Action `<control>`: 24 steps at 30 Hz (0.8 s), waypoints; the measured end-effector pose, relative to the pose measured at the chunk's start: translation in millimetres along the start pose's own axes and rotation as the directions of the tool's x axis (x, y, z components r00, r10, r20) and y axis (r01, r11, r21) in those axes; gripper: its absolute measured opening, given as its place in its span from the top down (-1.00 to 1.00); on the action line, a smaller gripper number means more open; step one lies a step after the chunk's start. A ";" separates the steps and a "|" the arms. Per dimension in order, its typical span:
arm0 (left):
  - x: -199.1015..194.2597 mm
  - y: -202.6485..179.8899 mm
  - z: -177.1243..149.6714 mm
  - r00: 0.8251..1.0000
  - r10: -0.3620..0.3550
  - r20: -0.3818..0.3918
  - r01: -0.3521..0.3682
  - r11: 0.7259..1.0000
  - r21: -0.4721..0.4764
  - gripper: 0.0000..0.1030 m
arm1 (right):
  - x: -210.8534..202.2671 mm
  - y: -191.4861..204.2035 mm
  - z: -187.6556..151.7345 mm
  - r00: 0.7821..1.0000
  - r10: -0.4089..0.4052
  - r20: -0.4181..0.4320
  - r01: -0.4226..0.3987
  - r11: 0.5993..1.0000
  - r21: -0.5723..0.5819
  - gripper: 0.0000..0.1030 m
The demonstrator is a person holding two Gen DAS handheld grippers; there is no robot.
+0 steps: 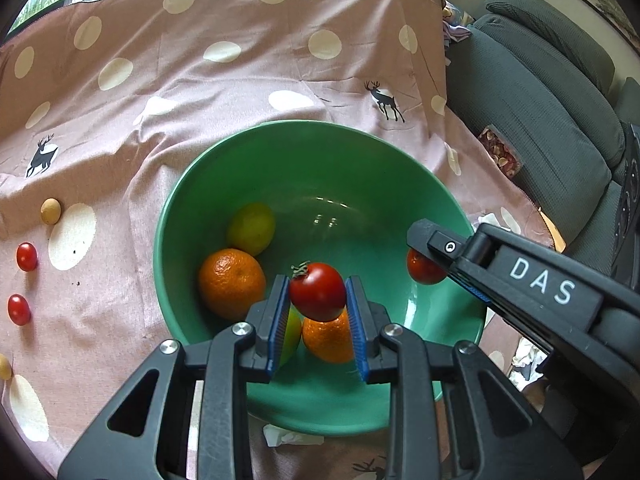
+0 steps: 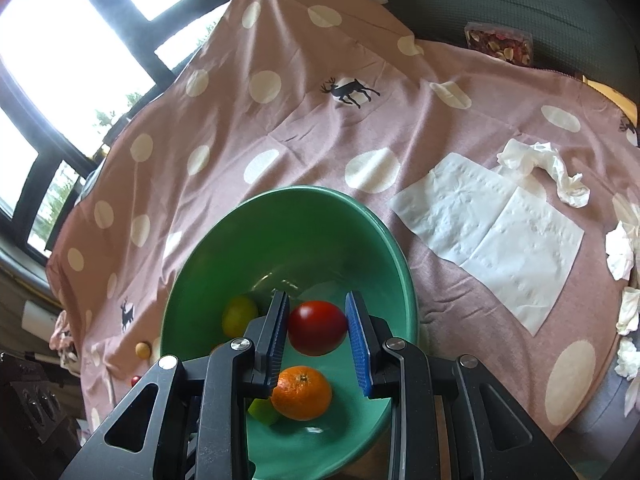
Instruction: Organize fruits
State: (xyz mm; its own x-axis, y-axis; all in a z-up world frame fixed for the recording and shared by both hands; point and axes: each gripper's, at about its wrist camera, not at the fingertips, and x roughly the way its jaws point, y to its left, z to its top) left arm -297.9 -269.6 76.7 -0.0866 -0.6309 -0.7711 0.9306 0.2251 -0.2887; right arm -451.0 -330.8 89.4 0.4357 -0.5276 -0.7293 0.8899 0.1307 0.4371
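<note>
The left tool (image 1: 318,304) squeezes a red tomato (image 1: 317,291) between its blue pads, and the right tool (image 2: 317,330) squeezes another tomato (image 2: 317,327). Both hang over the green bowl (image 1: 280,148), which has two oranges (image 1: 231,283) and a lemon (image 1: 252,228) inside. The bowl sits on a pink spotted cloth (image 1: 200,92) with two little tomatoes (image 1: 26,256) nearby.

bowl (image 1: 400,184): glossy green glaze, ceramic-looking, window glints inside. tablecloth (image 1: 224,92): matt woven pink cloth, creased. tomato (image 1: 318,291) between the left gripper (image 1: 318,316) pads: smooth shiny skin; same on the tomato (image 2: 317,327) in the right gripper (image 2: 318,338). oranges (image 1: 231,283): dimpled peel, slight sheen. lemon (image 1: 252,228): dull, smooth. gripper bodies: matt black plastic, bright metal screw heads, ribbed blue pads (image 2: 358,348). napkin (image 2: 492,236): embossed white paper. sofa (image 1: 560,92): grey ribbed fabric
</note>
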 end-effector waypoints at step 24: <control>-1.1 4.0 0.5 1.000 0.004 -0.014 -0.004 1.000 -0.002 0.46 | 4.1 0.3 -1.5 1.000 0.002 -0.014 -0.002 1.000 -0.004 0.41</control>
State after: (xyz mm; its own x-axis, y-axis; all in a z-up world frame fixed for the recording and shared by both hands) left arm -294.0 -268.4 76.7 -0.0880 -0.6194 -0.7801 0.9304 0.2287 -0.2866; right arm -448.8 -331.6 85.7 0.4391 -0.5155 -0.7358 0.8897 0.1351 0.4362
